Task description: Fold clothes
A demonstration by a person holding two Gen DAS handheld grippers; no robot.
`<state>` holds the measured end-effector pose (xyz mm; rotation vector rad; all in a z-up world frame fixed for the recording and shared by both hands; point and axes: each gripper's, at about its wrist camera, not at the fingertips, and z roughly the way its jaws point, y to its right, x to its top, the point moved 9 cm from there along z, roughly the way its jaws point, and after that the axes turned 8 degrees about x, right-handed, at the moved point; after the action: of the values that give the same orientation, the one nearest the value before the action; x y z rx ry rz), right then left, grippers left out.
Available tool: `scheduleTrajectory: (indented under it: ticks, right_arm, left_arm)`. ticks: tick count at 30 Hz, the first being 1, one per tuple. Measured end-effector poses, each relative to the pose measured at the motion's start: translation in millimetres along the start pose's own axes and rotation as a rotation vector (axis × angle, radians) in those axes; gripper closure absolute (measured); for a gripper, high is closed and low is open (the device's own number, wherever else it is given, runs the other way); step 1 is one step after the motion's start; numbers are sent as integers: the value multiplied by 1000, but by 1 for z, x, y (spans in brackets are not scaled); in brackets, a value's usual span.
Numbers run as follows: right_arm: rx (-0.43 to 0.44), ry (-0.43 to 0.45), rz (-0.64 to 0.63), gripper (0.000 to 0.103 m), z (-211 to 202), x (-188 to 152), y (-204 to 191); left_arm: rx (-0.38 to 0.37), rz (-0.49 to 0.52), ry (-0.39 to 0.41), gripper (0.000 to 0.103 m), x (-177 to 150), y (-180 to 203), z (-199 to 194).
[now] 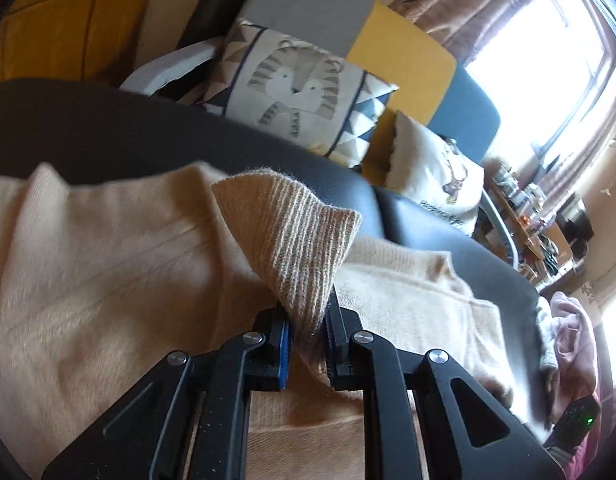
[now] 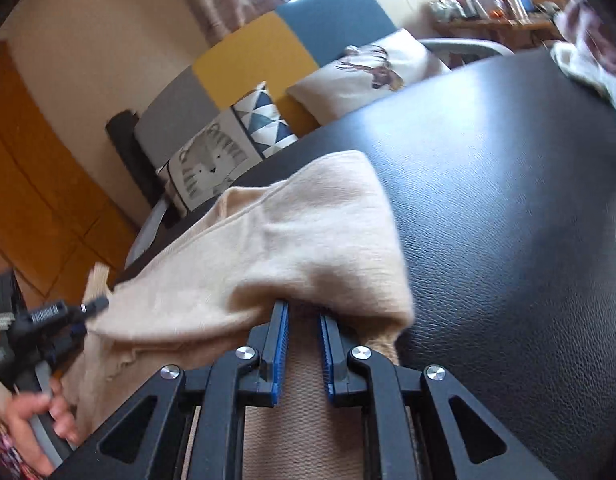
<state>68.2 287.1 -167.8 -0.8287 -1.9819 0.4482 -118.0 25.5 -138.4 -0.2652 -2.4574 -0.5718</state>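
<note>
Both grippers (image 1: 308, 320) (image 2: 303, 312) pinching beige sweater (image 1: 107, 264), black table (image 2: 508, 200)

Work surface: a black leather-look table top (image 2: 508, 208), kinda glossy where the daylight hits it.
Seating: behind the table sits a patchwork sofa (image 1: 404, 56) with grey, mustard-yellow and blue back panels.
Cushions: a tiger-print cushion (image 1: 295, 88) with triangle borders, plus a white cushion (image 2: 372, 72) with a deer drawing right beside it.
Window: a big bright window (image 1: 548, 60) on the far right, totally blown out, with pinkish-brown curtains (image 1: 460, 0) hanging beside it.
Walls: a plain cream wall (image 2: 107, 40).
Woodwork: an orange-brown wooden door or cabinet (image 2: 35, 168) on the left.
Far corner: a cluttered wooden side table (image 1: 536, 216), its stuff too small to make out.
</note>
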Motion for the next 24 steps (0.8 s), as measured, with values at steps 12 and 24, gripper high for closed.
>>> scheduleTrajectory:
  ticks: [12,24]
  right_arm:
    - [-69,-17,61,90,-29,7,28]
    - [-107,-26,-105,89,-63,21,13]
  left_arm:
    - [-90,-57,20,87,-27,-24,9]
    - [-134,-83,28,87,-30,-28,10]
